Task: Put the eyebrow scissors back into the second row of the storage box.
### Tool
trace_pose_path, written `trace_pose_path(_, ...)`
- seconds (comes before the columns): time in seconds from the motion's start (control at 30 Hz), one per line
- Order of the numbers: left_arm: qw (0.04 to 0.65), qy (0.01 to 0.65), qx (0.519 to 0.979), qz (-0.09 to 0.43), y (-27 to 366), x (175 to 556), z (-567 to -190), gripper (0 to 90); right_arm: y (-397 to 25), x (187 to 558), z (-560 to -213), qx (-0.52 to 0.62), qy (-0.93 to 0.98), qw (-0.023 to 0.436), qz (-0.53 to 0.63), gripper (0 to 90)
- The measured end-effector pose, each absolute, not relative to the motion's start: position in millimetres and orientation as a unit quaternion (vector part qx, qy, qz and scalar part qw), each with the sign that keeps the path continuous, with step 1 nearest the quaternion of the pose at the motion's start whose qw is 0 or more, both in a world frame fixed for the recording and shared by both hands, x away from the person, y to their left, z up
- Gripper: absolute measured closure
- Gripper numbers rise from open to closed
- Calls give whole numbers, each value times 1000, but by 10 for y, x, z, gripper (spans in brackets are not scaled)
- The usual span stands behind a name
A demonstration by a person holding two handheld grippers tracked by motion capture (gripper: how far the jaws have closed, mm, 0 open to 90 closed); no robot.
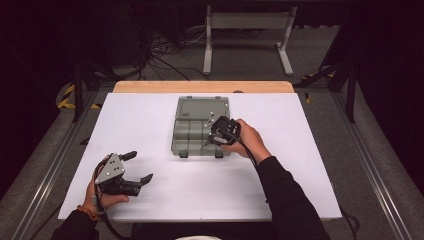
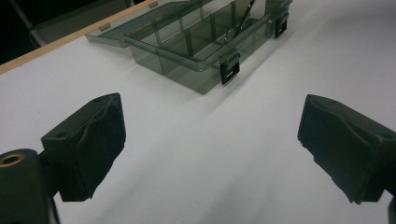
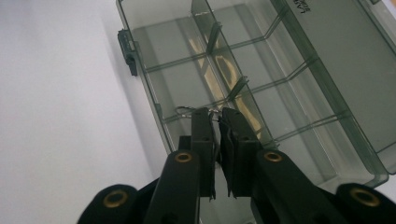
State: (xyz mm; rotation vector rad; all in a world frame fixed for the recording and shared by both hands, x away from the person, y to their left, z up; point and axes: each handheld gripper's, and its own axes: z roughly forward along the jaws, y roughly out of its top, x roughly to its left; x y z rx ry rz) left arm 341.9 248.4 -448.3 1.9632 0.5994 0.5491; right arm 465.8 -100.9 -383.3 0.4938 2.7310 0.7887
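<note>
1. An open, smoky-grey compartment box (image 1: 200, 131) sits on the white desk (image 1: 150, 120). Its lid (image 1: 203, 107) is folded back flat on the side away from the person.
2. Two dark latches (image 1: 183, 154) hang from the box's near edge; in the left gripper view one of them (image 2: 229, 66) hangs off the front wall.
3. Thin dividers split the box tray into several compartments, seen clearly in the right gripper view (image 3: 261, 88).
4. The right hand-held gripper (image 1: 216, 138) is over the box, near its right-hand latch, with the person's right hand (image 1: 250, 140) wrapped round it.
5. In the right gripper view its jaws (image 3: 217, 122) stand nearly pressed together, pinching a small bent wire piece (image 3: 187, 110) at their tips, right at the box's near wall.
6. What the wire piece is exactly cannot be told; it looks like a thin metal clip or loop.
7. The left hand-held gripper (image 1: 141, 167) is well apart from the box, to the near left of it, held low over the bare desk by the left hand (image 1: 102, 197).
8. Its jaws are spread wide with nothing between them; in the left gripper view (image 2: 210, 154) white desk shows across the gap, with the box beyond.
9. A grey three-cornered plate (image 1: 111, 169) tops the left hand-held gripper.
10. Behind the box, a strip of wooden edge (image 1: 200, 86) borders the desk's far side.
</note>
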Motion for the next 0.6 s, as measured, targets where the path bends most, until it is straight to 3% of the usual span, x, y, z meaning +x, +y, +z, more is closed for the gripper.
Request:
trace_pose_path(0.07,487,246,807,225,2484,3419,-4483,86,-1021,4662,-3834,174,937,130,275,792)
trace_pose_path(0.6,488,244,807,224,2482,3417,-4485,82,-1145,4627,-3738,202,912,160,320,759)
